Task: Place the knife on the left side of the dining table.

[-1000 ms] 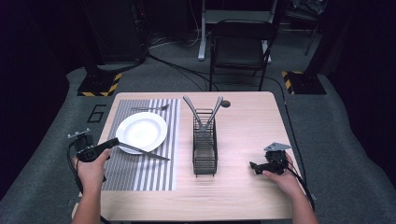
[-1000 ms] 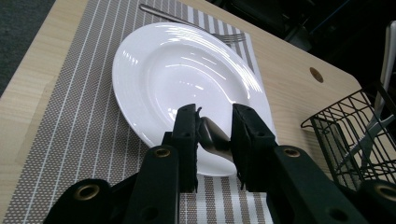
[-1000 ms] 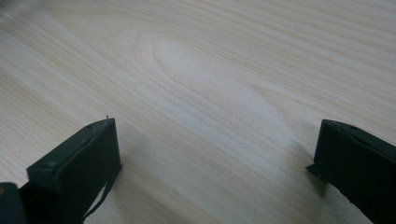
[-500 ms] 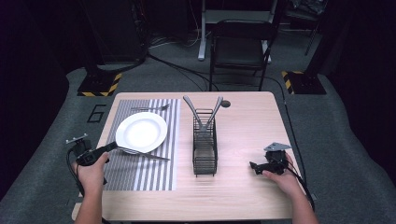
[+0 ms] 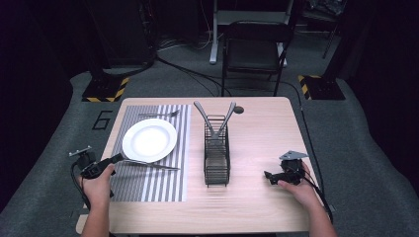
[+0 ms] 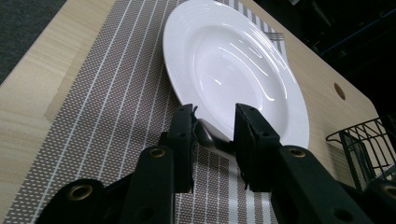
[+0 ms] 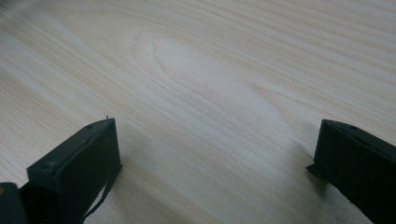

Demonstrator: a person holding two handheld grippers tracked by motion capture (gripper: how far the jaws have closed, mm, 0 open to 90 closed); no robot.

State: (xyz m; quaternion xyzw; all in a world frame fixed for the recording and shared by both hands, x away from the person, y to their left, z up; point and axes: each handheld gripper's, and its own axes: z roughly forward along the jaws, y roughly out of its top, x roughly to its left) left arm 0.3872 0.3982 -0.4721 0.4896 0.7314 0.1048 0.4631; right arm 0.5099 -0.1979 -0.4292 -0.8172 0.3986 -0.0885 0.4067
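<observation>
A table knife (image 5: pixel 150 165) lies on the striped placemat (image 5: pixel 148 185), just below the white plate (image 5: pixel 149 139). My left gripper (image 5: pixel 117 158) is at the mat's left edge and points toward the plate. In the left gripper view the knife's rounded handle end (image 6: pixel 212 135) sits between the two jaws of my left gripper (image 6: pixel 215 112), filling the narrow gap, with the plate (image 6: pixel 233 60) just beyond. My right gripper (image 5: pixel 269 175) rests on the table at the right. Its jaws (image 7: pixel 217 126) stand wide open over bare wood.
A black wire rack (image 5: pixel 216 153) stands mid-table with two utensils (image 5: pixel 217 118) leaning out of its far end. A fork (image 5: pixel 158 114) lies on the mat beyond the plate. A folding chair (image 5: pixel 254 49) stands behind the table.
My left gripper and hand have drawn slightly back toward the person and to the left, the knife's handle end going with them. The right gripper has not moved.
</observation>
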